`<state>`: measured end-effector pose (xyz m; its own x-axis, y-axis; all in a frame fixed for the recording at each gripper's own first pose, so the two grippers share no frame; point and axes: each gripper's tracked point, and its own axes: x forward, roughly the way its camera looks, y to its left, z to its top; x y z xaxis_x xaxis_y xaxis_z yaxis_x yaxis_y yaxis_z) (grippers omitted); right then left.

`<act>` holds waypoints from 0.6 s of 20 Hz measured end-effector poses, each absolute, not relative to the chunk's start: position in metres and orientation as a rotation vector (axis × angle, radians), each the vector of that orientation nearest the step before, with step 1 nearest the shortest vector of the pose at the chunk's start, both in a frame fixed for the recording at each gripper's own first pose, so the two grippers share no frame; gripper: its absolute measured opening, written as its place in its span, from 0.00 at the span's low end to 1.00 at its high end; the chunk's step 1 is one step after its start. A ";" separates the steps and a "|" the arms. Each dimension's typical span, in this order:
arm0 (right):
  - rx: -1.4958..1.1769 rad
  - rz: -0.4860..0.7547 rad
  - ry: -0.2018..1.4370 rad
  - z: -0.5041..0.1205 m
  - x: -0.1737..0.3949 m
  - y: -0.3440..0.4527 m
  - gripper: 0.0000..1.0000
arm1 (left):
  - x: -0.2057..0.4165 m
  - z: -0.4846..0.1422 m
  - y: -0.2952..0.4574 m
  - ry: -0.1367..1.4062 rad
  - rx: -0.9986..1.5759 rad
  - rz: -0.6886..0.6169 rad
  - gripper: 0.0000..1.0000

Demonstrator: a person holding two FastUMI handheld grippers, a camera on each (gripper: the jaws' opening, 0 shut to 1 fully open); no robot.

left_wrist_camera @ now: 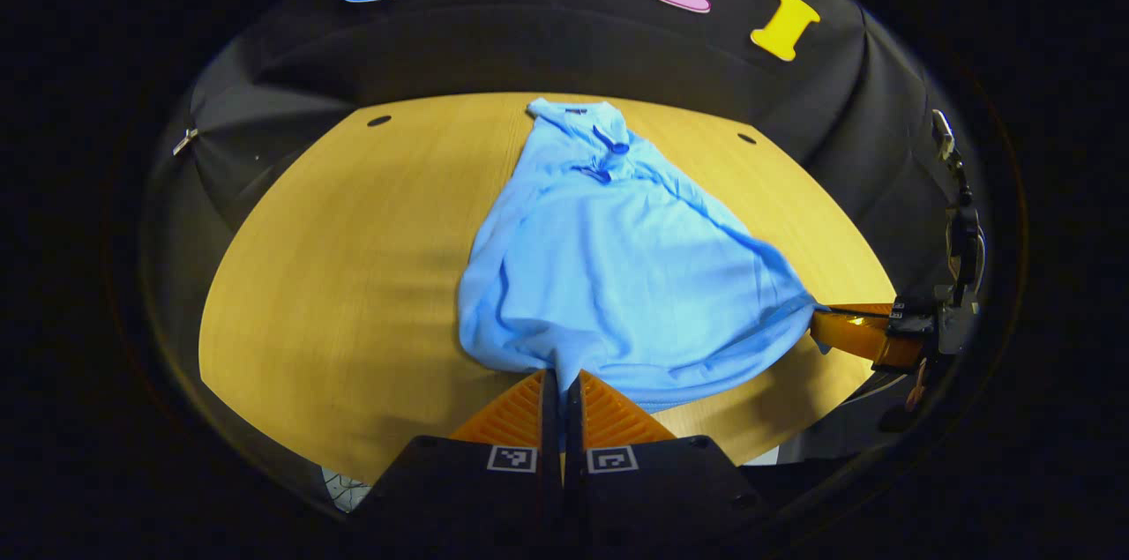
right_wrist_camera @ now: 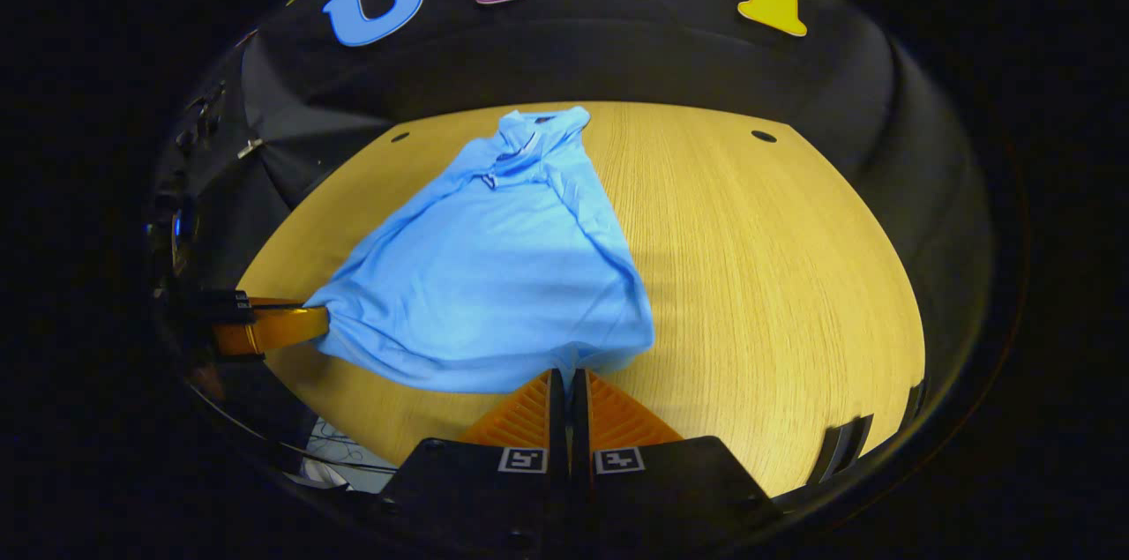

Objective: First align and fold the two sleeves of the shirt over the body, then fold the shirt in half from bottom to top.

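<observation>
We are pinching the shirt (left_wrist_camera: 609, 278) hem at 6 o'clock, left tool (left_wrist_camera: 561, 379) and right tool (right_wrist_camera: 569, 377) each clamped on a bottom corner. We are gripping both so the hem is travelling evenly over the bench (right_wrist_camera: 776, 278) toward the collar (left_wrist_camera: 578, 112) at 12 o'clock

The shirt (left_wrist_camera: 609, 278) hem vanishes between the left gripper (left_wrist_camera: 561, 379) fingers; the sleeves are tucked out of sight; the table's (left_wrist_camera: 353, 278) near edge is cut off.

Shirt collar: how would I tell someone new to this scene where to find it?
Start at the wooden table; the light blue shirt lies along it, its near hem pinched by the left tool and the right tool. The collar is the far end, the one spot with dark trim.
</observation>
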<state>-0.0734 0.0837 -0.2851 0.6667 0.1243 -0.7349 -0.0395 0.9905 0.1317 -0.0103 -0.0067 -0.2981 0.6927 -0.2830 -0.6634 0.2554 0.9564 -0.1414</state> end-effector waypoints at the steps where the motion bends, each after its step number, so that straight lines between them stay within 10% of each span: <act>1: 0.120 0.087 0.813 -0.276 -0.062 0.082 0.05 | 0.000 -0.286 -0.007 0.721 -0.052 -0.296 0.06; 12: 0.180 0.060 0.566 -0.197 0.091 0.074 0.05 | 0.144 -0.177 -0.023 0.460 -0.112 -0.301 0.06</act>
